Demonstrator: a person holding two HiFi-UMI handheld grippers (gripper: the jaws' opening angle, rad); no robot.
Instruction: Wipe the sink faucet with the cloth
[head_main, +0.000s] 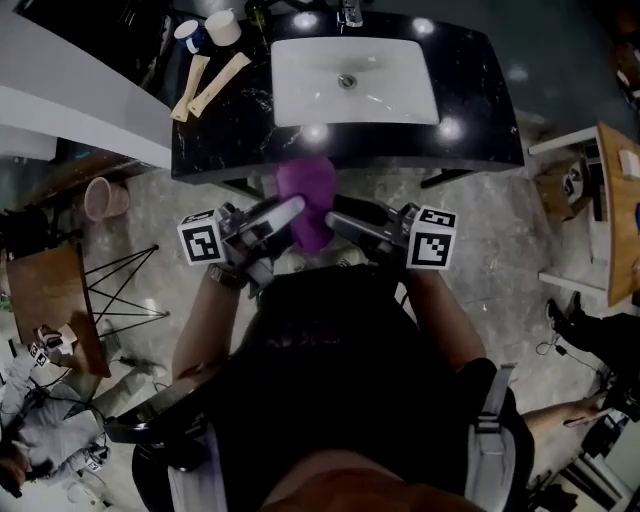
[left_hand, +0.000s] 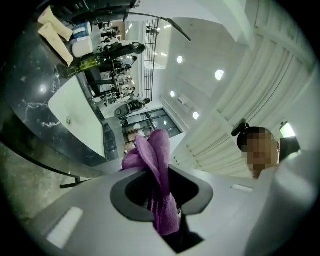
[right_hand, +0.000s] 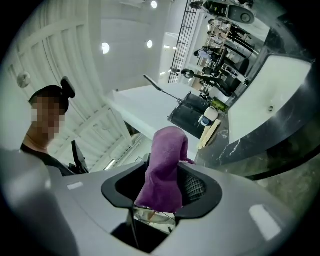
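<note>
Cloth (head_main: 308, 195), purple, likely soft, light and floppy, bunched in mid-air just short of the bench (head_main: 220, 135) edge, clamped in the left hand-held gripper (head_main: 288, 212), loose between the parted jaws of the right hand-held gripper (head_main: 340, 215): take by a thick fold.

head: steeply down | gripper views: close along jaws | shared: sink (head_main: 355, 80)

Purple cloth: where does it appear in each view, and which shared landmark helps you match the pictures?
Head view: purple cloth at centre.
Left gripper view: low centre.
Right gripper view: low centre.
Shared landmark: white sink, at top centre, upper left and upper right respectively.
</note>
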